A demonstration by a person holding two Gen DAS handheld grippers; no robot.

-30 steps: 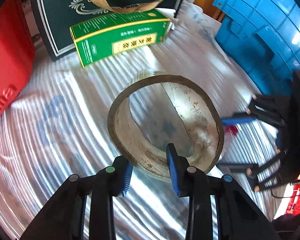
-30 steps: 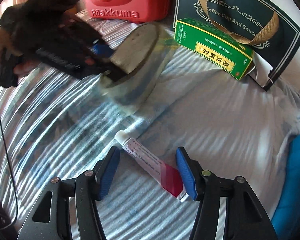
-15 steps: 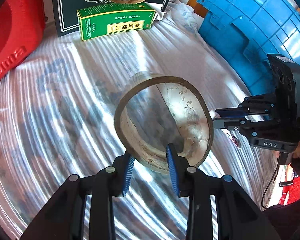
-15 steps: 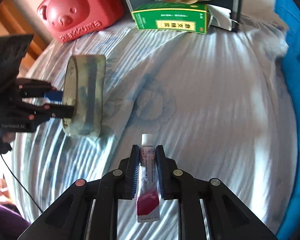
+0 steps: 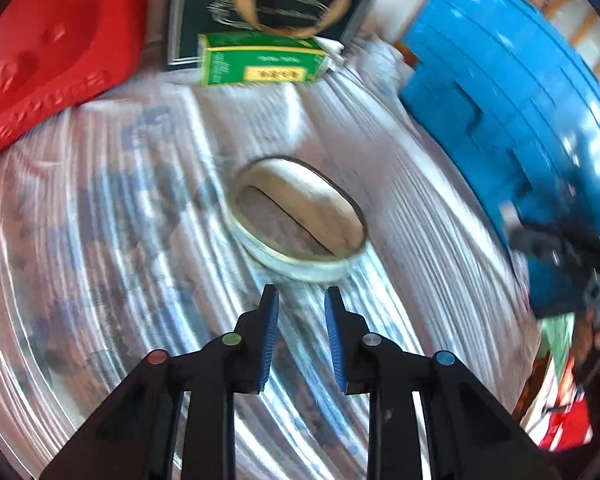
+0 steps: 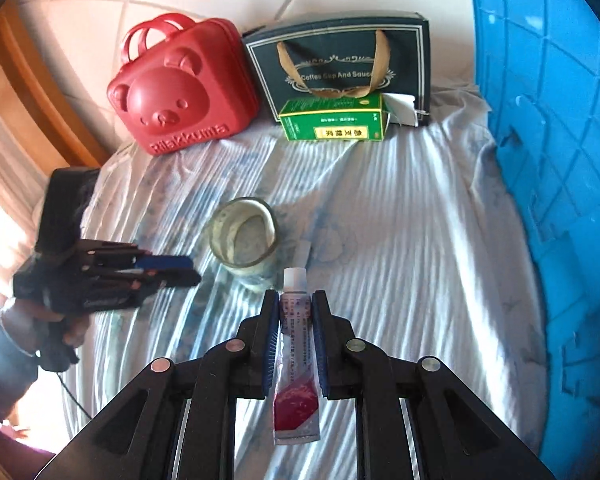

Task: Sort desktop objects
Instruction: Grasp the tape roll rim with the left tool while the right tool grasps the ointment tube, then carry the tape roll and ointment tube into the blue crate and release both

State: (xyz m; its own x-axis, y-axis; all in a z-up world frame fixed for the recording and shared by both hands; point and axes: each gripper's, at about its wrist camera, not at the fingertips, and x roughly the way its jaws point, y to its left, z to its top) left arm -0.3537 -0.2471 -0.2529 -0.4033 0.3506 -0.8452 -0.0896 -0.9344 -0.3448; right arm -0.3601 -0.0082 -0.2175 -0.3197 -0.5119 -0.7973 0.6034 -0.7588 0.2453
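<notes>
A wrinkled white cloth with faded blue print (image 6: pixel 400 240) covers the counter. Along its far edge stand a red Rilakkuma bear case (image 6: pixel 180 92) toward the left corner and a dark green "Coffee Cup And Saucer" gift bag (image 6: pixel 340 60) beside it. A green medicine box (image 6: pixel 332 122) lies on the cloth just in front of the bag. Near the middle sits a worn roll of clear tape (image 6: pixel 242 240) (image 5: pixel 296 220). A blue plastic basket (image 6: pixel 548 160) lines the right edge.
</notes>
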